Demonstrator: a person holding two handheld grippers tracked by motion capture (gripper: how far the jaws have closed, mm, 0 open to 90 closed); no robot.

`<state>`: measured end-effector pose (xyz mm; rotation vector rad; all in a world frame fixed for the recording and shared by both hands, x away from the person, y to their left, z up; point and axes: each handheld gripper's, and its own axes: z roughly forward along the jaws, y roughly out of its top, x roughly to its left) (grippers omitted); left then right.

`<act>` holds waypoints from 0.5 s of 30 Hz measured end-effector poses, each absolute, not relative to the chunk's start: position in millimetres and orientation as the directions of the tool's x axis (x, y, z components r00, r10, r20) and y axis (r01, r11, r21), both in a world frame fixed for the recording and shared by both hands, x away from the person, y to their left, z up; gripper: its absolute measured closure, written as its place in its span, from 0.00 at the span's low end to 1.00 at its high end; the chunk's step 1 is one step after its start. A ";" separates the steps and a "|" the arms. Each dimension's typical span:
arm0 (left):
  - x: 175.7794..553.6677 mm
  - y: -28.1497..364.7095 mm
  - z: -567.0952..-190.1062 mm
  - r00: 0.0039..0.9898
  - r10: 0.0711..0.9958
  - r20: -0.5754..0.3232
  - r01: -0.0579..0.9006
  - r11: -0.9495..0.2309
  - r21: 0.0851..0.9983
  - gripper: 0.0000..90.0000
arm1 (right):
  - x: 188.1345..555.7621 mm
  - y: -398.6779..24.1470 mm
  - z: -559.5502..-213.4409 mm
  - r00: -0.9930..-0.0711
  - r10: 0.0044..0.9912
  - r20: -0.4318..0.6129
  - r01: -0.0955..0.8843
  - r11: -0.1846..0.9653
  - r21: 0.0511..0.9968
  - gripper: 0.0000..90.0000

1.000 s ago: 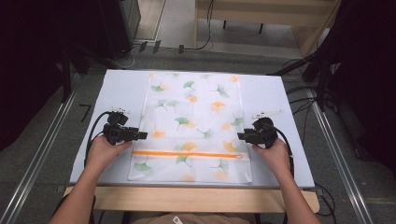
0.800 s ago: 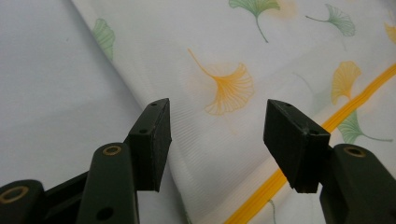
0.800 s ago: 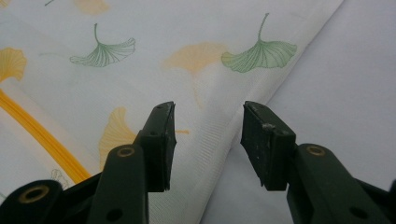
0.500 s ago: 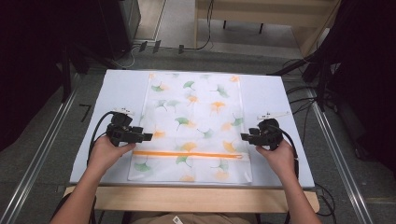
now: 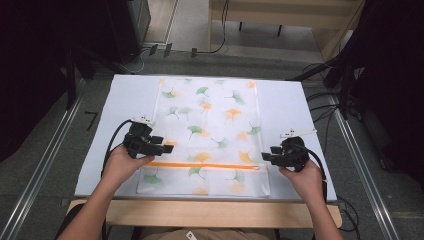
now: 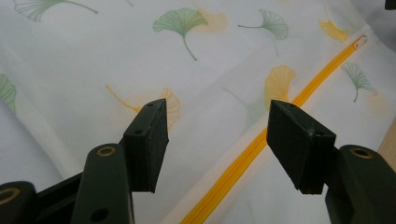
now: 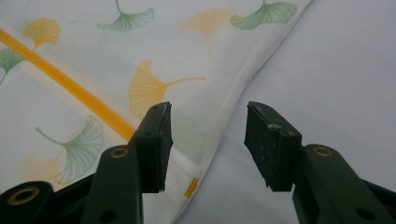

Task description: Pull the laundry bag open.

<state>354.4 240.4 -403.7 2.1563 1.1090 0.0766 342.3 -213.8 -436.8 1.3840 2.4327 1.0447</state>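
While both fingers gape empty, cloth bag (image 5: 210, 130) corners under left gripper (image 5: 167, 148), right gripper (image 5: 265, 156).

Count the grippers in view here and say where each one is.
2. The left gripper is over the left edge of the leaf-print cloth, jaws open just above the orange zipper. The right gripper is at the cloth's right edge, jaws open, by the zipper's end.

I see a thin, matt, finely woven cloth bag (image 5: 210, 135) with a smooth orange plastic zipper (image 6: 261, 140), lying on a matt pale tabletop (image 5: 295, 107); my left hand-held gripper (image 6: 217, 140) pads look matt black plastic.
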 end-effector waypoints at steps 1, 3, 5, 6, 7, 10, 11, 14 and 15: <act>354.8 239.1 -403.6 0.638 0.729 -0.247 0.689 -0.397 0.607 0.44 | 340.3 -213.4 -437.3 -0.562 0.802 0.201 0.698 0.329 0.636 0.58; 355.2 235.9 -403.7 0.644 0.724 -0.248 0.685 -0.402 0.607 0.43 | 336.3 -212.5 -438.0 -0.564 0.801 0.200 0.702 0.338 0.627 0.58; 356.0 232.9 -403.5 0.650 0.718 -0.251 0.683 -0.405 0.608 0.43 | 332.7 -212.1 -438.9 -0.568 0.800 0.195 0.701 0.346 0.623 0.58; 356.2 231.7 -403.4 0.650 0.717 -0.253 0.683 -0.405 0.608 0.43 | 330.7 -212.3 -439.1 -0.566 0.800 0.198 0.704 0.345 0.621 0.58; 356.5 230.3 -403.3 0.655 0.713 -0.251 0.679 -0.410 0.609 0.43 | 329.7 -212.4 -439.3 -0.568 0.799 0.198 0.704 0.346 0.621 0.58; 356.9 225.1 -403.3 0.663 0.705 -0.251 0.675 -0.418 0.608 0.43 | 324.8 -213.6 -440.3 -0.559 0.804 0.203 0.710 0.339 0.617 0.58; 357.2 223.6 -403.4 0.666 0.704 -0.246 0.672 -0.424 0.607 0.43 | 324.0 -214.0 -440.3 -0.555 0.807 0.202 0.713 0.337 0.615 0.59; 358.7 219.2 -404.2 0.673 0.697 -0.246 0.669 -0.432 0.604 0.43 | 321.7 -214.6 -440.9 -0.538 0.820 0.195 0.720 0.326 0.613 0.61; 359.1 217.8 -404.4 0.675 0.695 -0.247 0.669 -0.434 0.603 0.43 | 321.1 -214.6 -441.2 -0.535 0.824 0.188 0.720 0.328 0.611 0.62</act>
